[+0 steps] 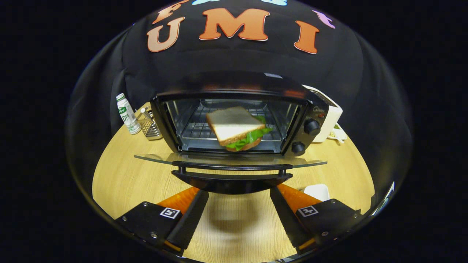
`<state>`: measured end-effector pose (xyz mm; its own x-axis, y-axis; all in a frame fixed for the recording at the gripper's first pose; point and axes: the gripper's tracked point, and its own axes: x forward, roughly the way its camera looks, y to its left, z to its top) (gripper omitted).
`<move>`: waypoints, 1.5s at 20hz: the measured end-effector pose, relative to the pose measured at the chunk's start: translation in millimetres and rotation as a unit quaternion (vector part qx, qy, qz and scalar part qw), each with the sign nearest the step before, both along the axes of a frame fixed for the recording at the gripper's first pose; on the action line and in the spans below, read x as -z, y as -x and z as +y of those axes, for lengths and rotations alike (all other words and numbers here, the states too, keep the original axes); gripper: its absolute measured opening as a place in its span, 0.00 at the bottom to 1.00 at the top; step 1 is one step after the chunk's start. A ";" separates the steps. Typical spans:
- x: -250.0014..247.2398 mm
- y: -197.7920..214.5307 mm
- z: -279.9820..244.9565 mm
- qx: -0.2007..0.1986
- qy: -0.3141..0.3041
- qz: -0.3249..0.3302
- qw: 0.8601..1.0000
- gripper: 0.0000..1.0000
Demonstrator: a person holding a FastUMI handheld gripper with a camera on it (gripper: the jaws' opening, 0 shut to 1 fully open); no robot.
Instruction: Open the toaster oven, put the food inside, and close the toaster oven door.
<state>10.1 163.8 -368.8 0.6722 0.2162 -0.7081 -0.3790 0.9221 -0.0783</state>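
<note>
Toaster oven (234, 120) stands on the wooden counter (120, 179) with its glass door (230, 160) dropped fully open and lying flat toward the gripper (239, 208). Inside the oven, on the wire rack (193, 128), rests the sandwich (237, 128): a slice of white bread on top, green lettuce showing at its near and right edges, a browner slice beneath. It sits a little right of the middle of the oven's cavity, tilted slightly. The door's black handle (232, 173) runs along the door's near edge, just ahead of the gripper's fingertips. The gripper is spread wide, both fingers apart with only bare counter between them, and it has hold of nothing. Two black knobs (311, 127) sit one above the other on the oven's right front panel. Left of the oven stands a small white bottle (128, 114) with a green label, and between it and the oven a wire basket (150, 126). Behind the oven's right side is a white appliance (331, 117). Near the oven door's right corner, beside the right finger, lies a small white dish (317, 191).
</note>
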 end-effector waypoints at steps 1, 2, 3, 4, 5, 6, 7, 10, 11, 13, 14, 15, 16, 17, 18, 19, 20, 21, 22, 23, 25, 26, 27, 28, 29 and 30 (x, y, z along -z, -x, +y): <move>-6.3 -6.7 1.6 0.000 -0.002 -0.008 1.000 1.00; -11.5 -12.4 2.5 -0.001 -0.003 -0.014 1.000 1.00; -15.6 -18.6 5.4 0.000 -0.006 -0.021 1.000 1.00; -20.1 -23.5 7.7 0.000 -0.010 -0.027 1.000 1.00; -23.1 -30.3 10.5 0.002 -0.015 -0.034 0.999 1.00; -26.5 -36.2 13.3 0.004 -0.020 -0.039 0.999 1.00; -29.0 -40.5 20.4 0.004 -0.025 -0.045 0.999 1.00; -39.5 -58.7 25.7 0.004 -0.024 -0.068 0.997 1.00; -44.5 -60.0 26.2 0.007 -0.024 -0.073 0.997 1.00; -58.2 -59.2 26.8 0.008 -0.039 -0.088 0.995 1.00; -62.9 -56.2 25.4 0.009 -0.043 -0.090 0.995 1.00; -69.7 -52.5 21.5 0.010 -0.045 -0.091 0.995 1.00; -77.9 -49.4 18.8 0.010 -0.048 -0.095 0.994 1.00; -91.2 -49.2 15.2 0.011 -0.052 -0.103 0.993 1.00; -106.8 -50.3 10.4 0.011 -0.056 -0.117 0.992 1.00; -124.7 -51.0 5.3 0.012 -0.058 -0.133 0.989 1.00; -142.8 -52.3 1.5 0.012 -0.062 -0.149 0.987 1.00; -162.1 -49.6 3.4 0.010 -0.069 -0.163 0.984 1.00; -181.6 -49.0 -0.6 0.011 -0.077 -0.174 0.982 1.00; -201.4 -54.7 -9.1 0.013 -0.085 -0.190 0.978 1.00; -244.7 -57.2 -19.0 0.017 -0.099 -0.226 0.969 1.00; -266.7 -56.4 -24.5 0.018 -0.105 -0.242 0.964 1.00; -287.2 -55.0 -29.6 0.019 -0.110 -0.257 0.960 1.00; -307.5 -52.7 -34.6 0.022 -0.114 -0.273 0.955 1.00; -329.4 -49.2 -41.1 0.023 -0.116 -0.293 0.949 1.00; -348.8 -44.9 -48.2 0.024 -0.117 -0.312 0.943 1.00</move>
